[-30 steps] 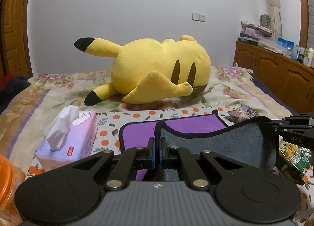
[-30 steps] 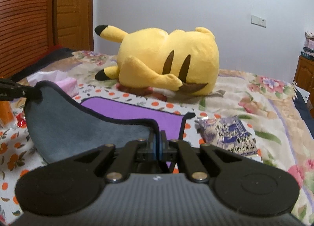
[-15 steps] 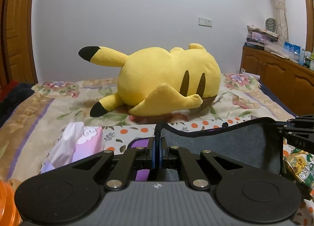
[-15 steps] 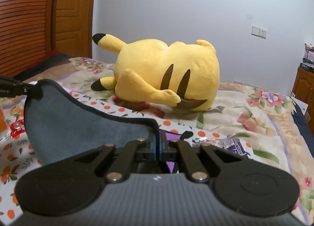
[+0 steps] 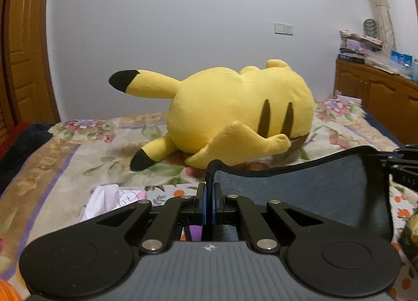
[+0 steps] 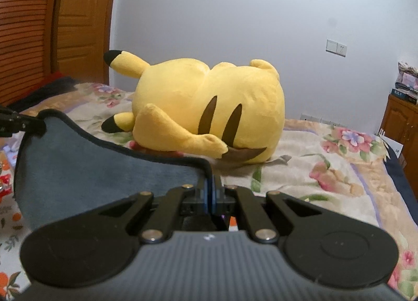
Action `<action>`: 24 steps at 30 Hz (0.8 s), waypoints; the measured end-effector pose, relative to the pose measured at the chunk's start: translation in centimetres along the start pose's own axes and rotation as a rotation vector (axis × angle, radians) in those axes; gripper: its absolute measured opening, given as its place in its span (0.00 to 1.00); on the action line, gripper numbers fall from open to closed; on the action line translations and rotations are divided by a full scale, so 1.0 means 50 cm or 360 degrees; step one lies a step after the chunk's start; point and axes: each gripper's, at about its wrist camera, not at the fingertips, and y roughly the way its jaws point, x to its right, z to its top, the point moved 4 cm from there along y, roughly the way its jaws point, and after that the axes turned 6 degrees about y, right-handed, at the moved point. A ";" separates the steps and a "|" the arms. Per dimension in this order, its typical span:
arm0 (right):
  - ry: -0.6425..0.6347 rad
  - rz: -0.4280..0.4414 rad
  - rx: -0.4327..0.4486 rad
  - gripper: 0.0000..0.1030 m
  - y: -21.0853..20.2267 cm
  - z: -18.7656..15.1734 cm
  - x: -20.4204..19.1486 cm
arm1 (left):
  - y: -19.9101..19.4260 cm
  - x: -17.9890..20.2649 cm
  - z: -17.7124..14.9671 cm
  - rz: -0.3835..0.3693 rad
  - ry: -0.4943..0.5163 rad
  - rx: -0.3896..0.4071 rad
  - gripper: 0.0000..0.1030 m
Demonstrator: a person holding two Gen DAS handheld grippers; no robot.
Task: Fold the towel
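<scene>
- Left wrist view first: the bed [image 5: 65,160] fills the floor of the shot, floral cover spread wide, white wall behind it.
- Big yellow plush toy [image 5: 235,115] lies on its side across the middle of the bed, black-tipped ears pointing left, brown stripes facing us.
- Wooden cabinet [image 5: 378,102] stands at the right wall, stacked papers and boxes on top.
- And the towel [image 5: 313,191]: grey face toward the cameras, dark trim along its top edge, held up off the bed and sagging between the two tools, in front of the plush toy.
- A sliver of purple shows just below the left pads, too little to say more.
- Left gripper [image 5: 209,196] is clamped tight on the towel's left top corner, the trim sticking up out of the closed pads.
- Right gripper [image 6: 210,194], seen from its own camera, is pinched closed on the opposite top corner, the trim running straight into it.
- Each tool shows at the edge of the other's view, at the towel's far corner.
- Tissue pack [image 5: 115,201] peeks out low on the left, white sheet sticking up.
- Light switch [image 5: 283,28] sits small on the wall.
</scene>
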 end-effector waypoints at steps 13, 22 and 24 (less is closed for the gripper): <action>0.0059 -0.0042 -0.0011 0.03 0.065 0.004 0.014 | 0.072 -0.003 -0.006 0.0094 -0.0018 0.0004 0.05; 0.0003 -0.0088 -0.0161 0.03 0.130 -0.035 -0.001 | 0.127 0.006 -0.044 0.0101 -0.0008 -0.0068 0.05; -0.0006 -0.0118 -0.0199 0.03 0.142 -0.044 -0.004 | 0.139 0.008 -0.051 0.0101 -0.0010 -0.0085 0.05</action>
